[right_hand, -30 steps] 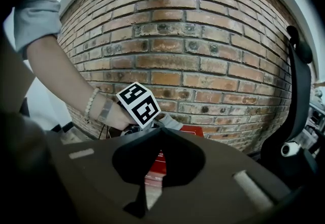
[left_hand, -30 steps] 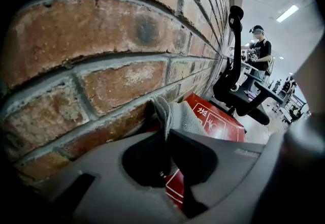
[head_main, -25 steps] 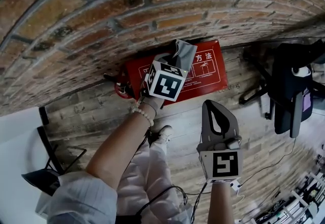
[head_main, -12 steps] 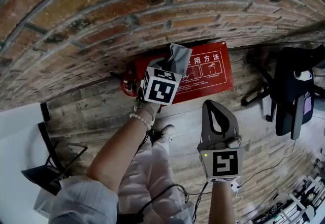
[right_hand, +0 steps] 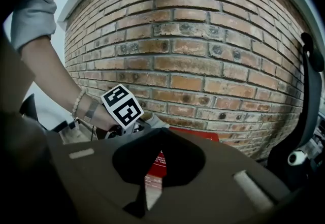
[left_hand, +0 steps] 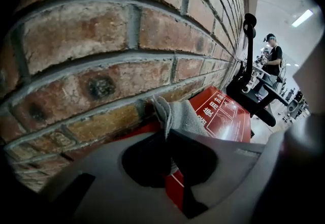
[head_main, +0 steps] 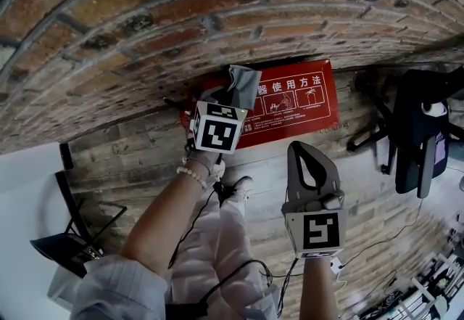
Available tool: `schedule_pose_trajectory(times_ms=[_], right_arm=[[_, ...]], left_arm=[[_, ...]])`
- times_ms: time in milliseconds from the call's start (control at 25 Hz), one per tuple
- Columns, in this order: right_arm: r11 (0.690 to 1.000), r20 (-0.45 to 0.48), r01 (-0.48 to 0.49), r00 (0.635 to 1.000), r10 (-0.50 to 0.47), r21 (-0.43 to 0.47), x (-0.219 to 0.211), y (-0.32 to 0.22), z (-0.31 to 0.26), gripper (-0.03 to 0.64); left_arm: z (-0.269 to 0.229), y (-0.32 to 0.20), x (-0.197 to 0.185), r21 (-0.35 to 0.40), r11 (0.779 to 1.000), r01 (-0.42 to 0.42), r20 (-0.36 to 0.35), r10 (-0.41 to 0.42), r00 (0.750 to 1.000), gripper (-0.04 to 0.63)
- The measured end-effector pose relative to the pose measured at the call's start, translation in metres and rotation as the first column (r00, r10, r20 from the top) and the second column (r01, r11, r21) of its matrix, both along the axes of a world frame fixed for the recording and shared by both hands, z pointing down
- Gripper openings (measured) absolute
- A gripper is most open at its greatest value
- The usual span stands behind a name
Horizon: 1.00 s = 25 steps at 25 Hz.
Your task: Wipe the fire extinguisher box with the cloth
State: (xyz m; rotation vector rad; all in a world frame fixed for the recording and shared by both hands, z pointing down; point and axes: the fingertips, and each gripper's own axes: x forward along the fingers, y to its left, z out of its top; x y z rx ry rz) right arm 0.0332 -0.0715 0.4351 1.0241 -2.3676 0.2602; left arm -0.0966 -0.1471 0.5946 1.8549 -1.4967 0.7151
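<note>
**Cloth** (head_main: pixel 244 83): grey, soft and limp. It is pinched in the closed jaws of the left gripper (head_main: pixel 233 99), and a loose bunch stands out past the tips. Judged light, and likely to fold under pressure, so the present mid-bunch hold suits it.

**Fire extinguisher box** (head_main: pixel 299 103): red, flat-faced, with white print. It sits low against the brick wall (head_main: pixel 217 14) on the plank floor (head_main: pixel 138 162). Judged rigid and smooth, unlikely to shift under a wipe. The cloth touches its upper left part, near the seam with the wall.

**Right gripper** (head_main: pixel 312 155): jaws closed on nothing, held well apart from the box, over the floor.

**Edges and room:**
- The wall is directly behind the top edge, so there is no overrun that way.
- The printed face to the right of the cloth lies open.
- An office chair (head_main: pixel 418 130) stands near the box's right end (its base legs reach toward it).
- A dark object at the left end cannot be identified
</note>
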Motion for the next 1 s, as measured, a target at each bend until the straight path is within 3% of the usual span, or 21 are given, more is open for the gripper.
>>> schedule_pose_trajectory(times_ms=[600,1000], right_arm=[[1.0,-0.005,0.03,1.0,-0.03,-0.005,-0.019,0.015,-0.001,0.009],[0.999,-0.006,0.031,1.0,-0.031,-0.018,-0.023,0.018,0.003,0.009]], left_arm=[[-0.001,0.034,-0.045,-0.007,0.999,0.052,0.027,-0.052,0.998,0.012],[-0.001,0.043,-0.054,-0.003,0.995,0.102,-0.016,-0.102,0.995,0.014]])
